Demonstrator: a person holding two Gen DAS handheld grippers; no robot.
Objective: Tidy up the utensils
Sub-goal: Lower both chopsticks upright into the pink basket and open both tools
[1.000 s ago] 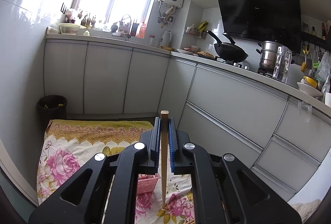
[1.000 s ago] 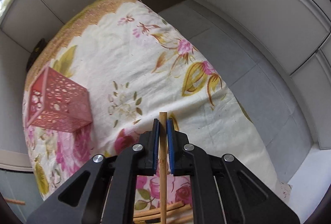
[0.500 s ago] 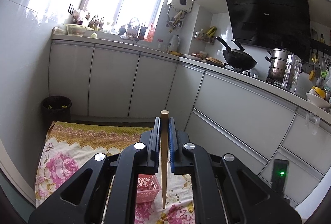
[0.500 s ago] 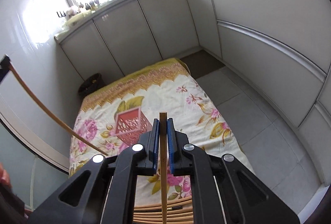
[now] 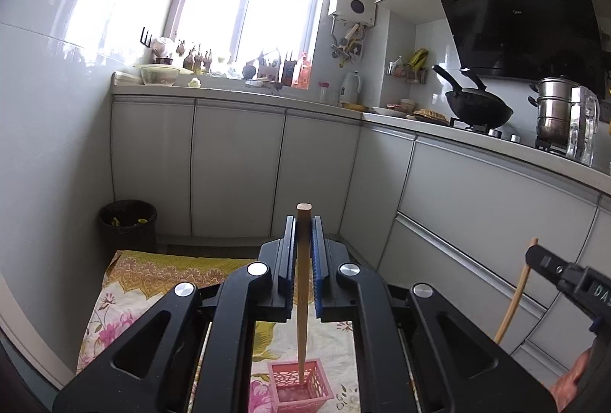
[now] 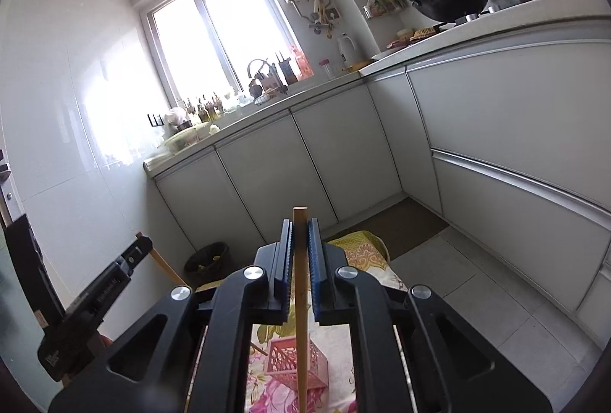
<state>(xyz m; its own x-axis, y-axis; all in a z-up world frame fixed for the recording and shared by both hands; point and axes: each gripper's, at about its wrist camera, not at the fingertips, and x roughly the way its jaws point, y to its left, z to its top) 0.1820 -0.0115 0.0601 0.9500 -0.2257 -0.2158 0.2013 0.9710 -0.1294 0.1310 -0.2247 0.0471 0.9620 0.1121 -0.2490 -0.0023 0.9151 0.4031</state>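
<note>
My left gripper point(image 5: 303, 224) is shut on a wooden chopstick point(image 5: 303, 283) that hangs upright, its lower tip at the opening of the pink lattice basket point(image 5: 299, 386) on the floral cloth point(image 5: 130, 302). My right gripper point(image 6: 299, 226) is shut on another wooden chopstick point(image 6: 300, 317), held upright above the same basket point(image 6: 294, 361). The right gripper with its chopstick shows at the right edge of the left wrist view point(image 5: 550, 270). The left gripper shows at the left of the right wrist view point(image 6: 126, 260).
A black waste bin point(image 5: 128, 224) stands in the far corner by the grey cabinets point(image 5: 236, 168). The counter carries a wok point(image 5: 477, 107), a steel pot point(image 5: 553, 115) and bottles. Grey floor tiles point(image 6: 477, 283) lie right of the cloth.
Both grippers tilted upward, the right one strongly, from looking down at the cloth to facing the cabinets. The left chopstick's tip now sits at the basket opening. Each gripper has come into the other's view.
</note>
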